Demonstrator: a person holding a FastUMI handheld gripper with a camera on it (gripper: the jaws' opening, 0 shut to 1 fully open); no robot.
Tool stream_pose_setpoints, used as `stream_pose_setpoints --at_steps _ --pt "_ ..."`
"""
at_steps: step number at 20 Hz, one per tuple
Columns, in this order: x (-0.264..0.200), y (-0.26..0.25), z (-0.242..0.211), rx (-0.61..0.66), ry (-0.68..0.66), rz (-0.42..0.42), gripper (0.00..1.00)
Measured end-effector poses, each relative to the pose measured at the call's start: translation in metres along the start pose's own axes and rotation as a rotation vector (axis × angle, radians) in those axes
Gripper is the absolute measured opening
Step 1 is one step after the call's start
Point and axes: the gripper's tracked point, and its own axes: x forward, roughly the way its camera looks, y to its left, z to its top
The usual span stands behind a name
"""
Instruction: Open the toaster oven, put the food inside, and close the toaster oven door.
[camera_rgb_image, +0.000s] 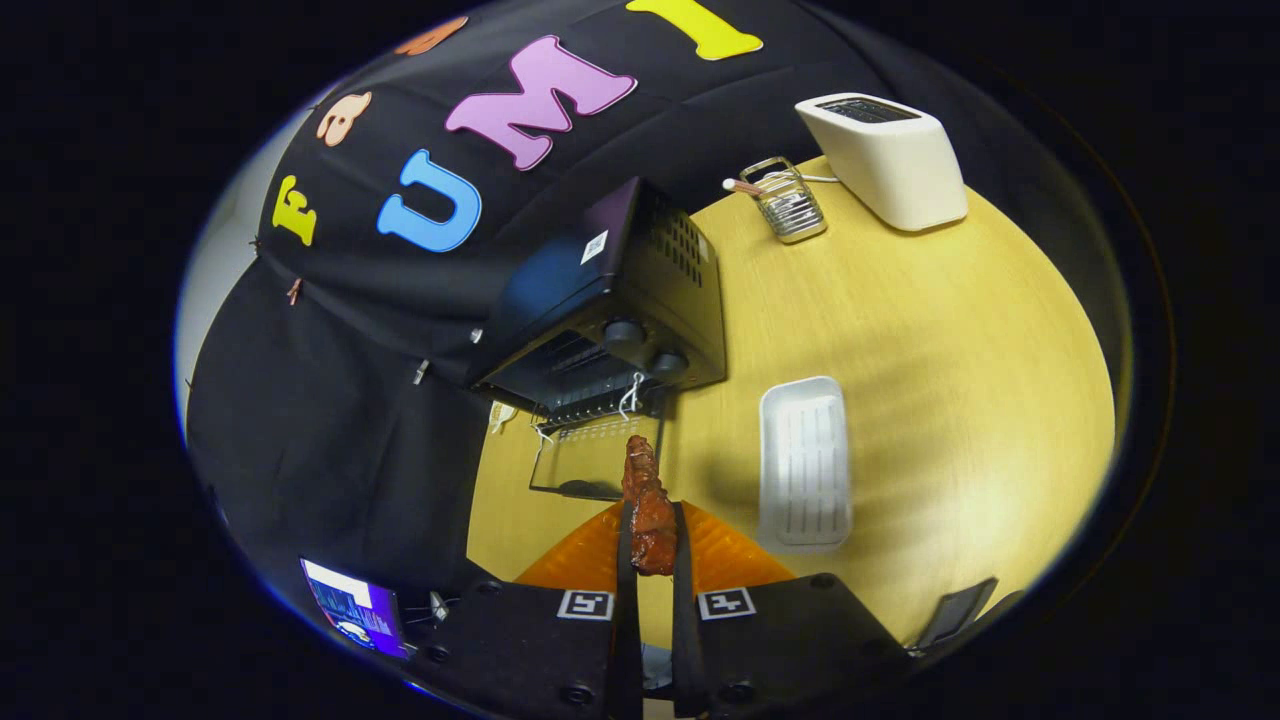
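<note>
One step of three looks done: the oven (610, 310) stands with its glass door (590, 460) dropped flat toward the tongs (653, 545), so the opening is behind us. Two steps are left, by my reading: the food is not yet inside, and the door is yet to be shut.

Going left to right: a small lit screen (352, 605) sits low beside the tongs, against the black cloth wall (330, 420). Next comes the oven, dark, with two knobs (645, 345) on its front and a wire rack showing in its mouth; a white string hangs from the front by the knobs. The open door lies just ahead of the food.

The tongs are pinching the food (648, 505), a reddish-brown glazed piece of meat, both fingers pressed to its sides, its far end poking out toward the door. It hangs above the worktop (950, 380), short of the oven mouth.

Just to the right lies an empty white ribbed tray (805, 462). Further back stands a small wire basket (790, 200) with a stick in it, then a cream toaster (885, 155) near the far edge.

The worktop is pale yellow wood-grain, bare around the tray. A dark flat thing (955, 610) lies at its near right edge; I cannot tell what it is.
</note>
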Motion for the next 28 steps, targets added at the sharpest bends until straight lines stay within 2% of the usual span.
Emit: stream_pose_setpoints --at_steps 6,12,21,26,28 --pt "0.038 0.048 -0.039 0.062 -0.012 0.022 0.16" --pt "0.094 0.092 -0.045 0.044 -0.102 0.007 0.16" --pt "0.171 0.126 -0.008 0.064 -0.331 -0.038 0.16" --pt "0.214 0.134 0.033 0.112 -0.491 -0.046 0.16" --pt "0.227 0.131 0.048 0.111 -0.559 -0.078 0.16"
